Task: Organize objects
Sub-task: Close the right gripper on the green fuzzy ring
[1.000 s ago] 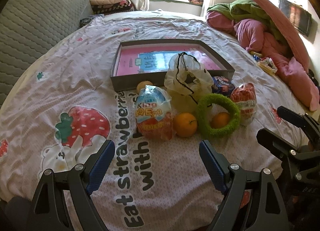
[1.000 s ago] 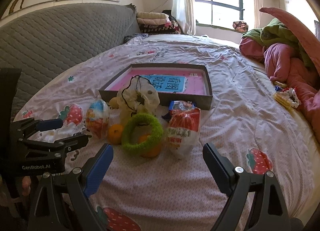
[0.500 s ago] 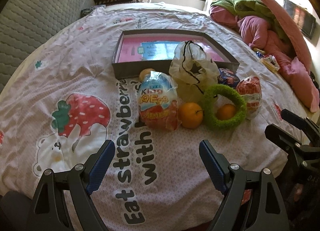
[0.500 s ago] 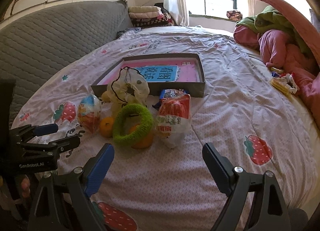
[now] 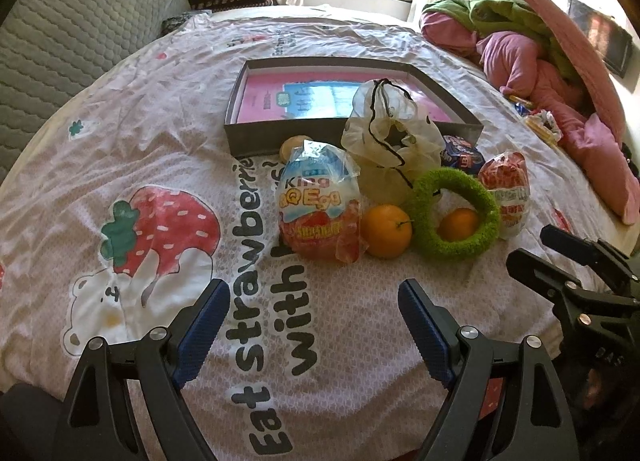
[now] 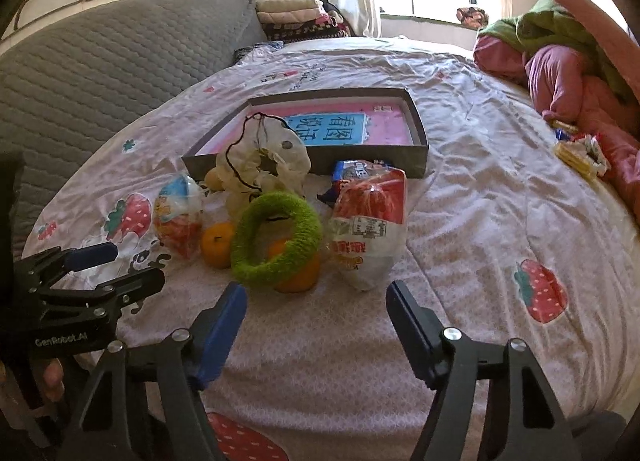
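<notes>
the objects to be organized sit bunched together on the bed (image 5: 168,149), just in front of the near wall of a shallow grey box (image 5: 256,137) whose pink-lined floor is still bare. that grouping reads as a staging pile: everything within easy reach of the box, which is probably the destination. a wrapped toy egg (image 5: 316,205) stands at the left of the pile, an orange (image 5: 386,231) touches its right side, and a fuzzy green ring (image 5: 472,221) leans over a second orange (image 5: 458,223) that shows through its hole. a white-and-red snack bag (image 6: 370,229) lies right of the ring, a gauzy drawstring pouch (image 5: 384,141) rises behind, and a small blue packet (image 5: 462,151) is wedged against the box wall.

the left gripper (image 5: 314,325) hangs spread wide and empty over the printed sheet, well short of the pile. the right gripper (image 6: 316,325) is also empty; its jaws have just been closing partway with nothing between them, likely sizing down for the ring or the orange straight ahead.

room is generous: open sheet lies to the left and right of the pile. the tight spots are inside the cluster, where things touch, so lifting the ring may roll the orange beneath it. the box's raised rim must be cleared from above, and the soft bedding could let round fruit wander.
</notes>
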{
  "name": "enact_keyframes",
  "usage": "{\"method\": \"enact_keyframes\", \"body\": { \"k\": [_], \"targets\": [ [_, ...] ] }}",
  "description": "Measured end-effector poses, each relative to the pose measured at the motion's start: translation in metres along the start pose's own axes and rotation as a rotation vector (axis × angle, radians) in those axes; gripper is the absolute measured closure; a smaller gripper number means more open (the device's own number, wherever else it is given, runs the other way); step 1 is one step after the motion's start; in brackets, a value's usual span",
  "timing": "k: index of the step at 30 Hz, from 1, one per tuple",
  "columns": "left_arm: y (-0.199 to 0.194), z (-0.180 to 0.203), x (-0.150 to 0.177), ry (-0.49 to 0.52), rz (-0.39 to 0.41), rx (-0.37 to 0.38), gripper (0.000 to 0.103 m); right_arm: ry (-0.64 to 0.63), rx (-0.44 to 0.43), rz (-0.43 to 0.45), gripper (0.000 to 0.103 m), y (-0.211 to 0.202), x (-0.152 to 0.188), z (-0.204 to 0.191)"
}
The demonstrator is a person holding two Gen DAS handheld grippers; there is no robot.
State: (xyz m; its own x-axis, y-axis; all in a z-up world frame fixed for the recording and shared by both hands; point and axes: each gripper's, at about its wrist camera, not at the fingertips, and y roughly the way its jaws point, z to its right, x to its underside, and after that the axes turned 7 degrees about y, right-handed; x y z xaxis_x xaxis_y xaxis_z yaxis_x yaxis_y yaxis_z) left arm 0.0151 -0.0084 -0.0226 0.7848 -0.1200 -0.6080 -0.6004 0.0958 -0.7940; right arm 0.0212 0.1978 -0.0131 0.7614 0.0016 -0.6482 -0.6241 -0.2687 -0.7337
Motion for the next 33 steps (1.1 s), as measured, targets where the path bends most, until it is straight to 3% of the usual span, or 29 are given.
{"method": "enact_keyframes", "body": {
  "k": [33],
  "targets": [
    [0.026, -0.015, -0.028, -0.053, 0.046, -0.028, 0.016, 0.007, -0.116, -0.045, 0.057, 0.037, -0.021, -0.015]
  ]
}}
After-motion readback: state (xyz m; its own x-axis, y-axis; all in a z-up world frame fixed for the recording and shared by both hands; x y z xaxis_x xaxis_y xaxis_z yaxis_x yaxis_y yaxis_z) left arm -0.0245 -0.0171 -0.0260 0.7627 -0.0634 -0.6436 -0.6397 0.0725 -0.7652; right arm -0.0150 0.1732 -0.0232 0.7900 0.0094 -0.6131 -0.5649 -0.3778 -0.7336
